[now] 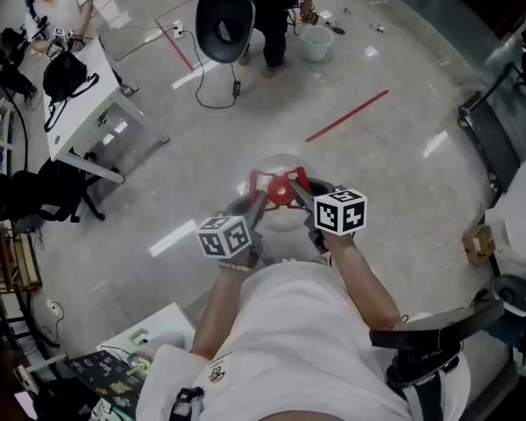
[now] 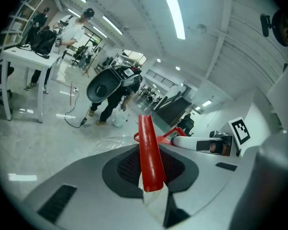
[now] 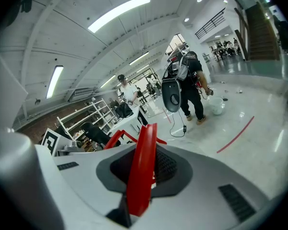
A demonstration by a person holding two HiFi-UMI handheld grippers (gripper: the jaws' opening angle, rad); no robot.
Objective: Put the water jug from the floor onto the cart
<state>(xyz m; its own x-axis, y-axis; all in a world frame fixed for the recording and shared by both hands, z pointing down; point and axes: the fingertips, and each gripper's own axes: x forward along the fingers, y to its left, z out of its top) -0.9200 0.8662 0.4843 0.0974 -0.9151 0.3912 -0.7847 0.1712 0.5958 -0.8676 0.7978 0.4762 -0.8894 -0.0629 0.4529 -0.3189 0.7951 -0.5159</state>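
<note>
Both tongs are clamped on the red handle [image 1: 279, 185] of the water jug [image 1: 282, 220]: the left gripper [image 1: 256, 207] bites the handle's left arm and the right gripper [image 1: 300, 198] its right arm. Each gripper view shows a red strip pinched flat between the dark pads. The clear jug hangs under the handle, straight ahead of the person's body. It looks to be carried off the floor, though the head view alone does not settle that. So I judge the step in hand to be the carry, with the pick-up done. No cart can be named with certainty; a dark frame [image 1: 491, 139] stands well to the right of the jug and may be it. The next move calls for keeping both grips firm and level so the load does not swing or slip while it is carried over and lowered.
</note>
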